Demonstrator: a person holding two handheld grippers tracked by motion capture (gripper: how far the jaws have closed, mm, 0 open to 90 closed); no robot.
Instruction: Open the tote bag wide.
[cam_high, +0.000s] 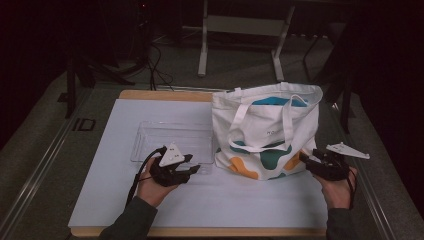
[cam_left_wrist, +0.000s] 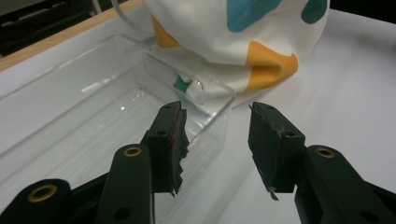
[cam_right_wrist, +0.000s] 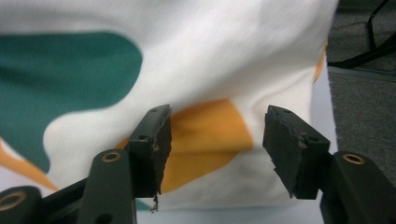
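Overhead, both spread, empty grippers, left (cam_high: 192, 169) and right (cam_high: 306, 158), flank the tote bag (cam_high: 265, 131).

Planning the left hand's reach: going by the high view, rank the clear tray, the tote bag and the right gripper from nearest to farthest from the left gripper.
From the left gripper:
1. Clear tray, just beyond it.
2. Tote bag, to its right.
3. Right gripper, past the bag, at the table's right edge.

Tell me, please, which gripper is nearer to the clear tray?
Left. The left gripper hangs open at the near right corner of the tray. The right gripper is open beyond the bag, at its right side.
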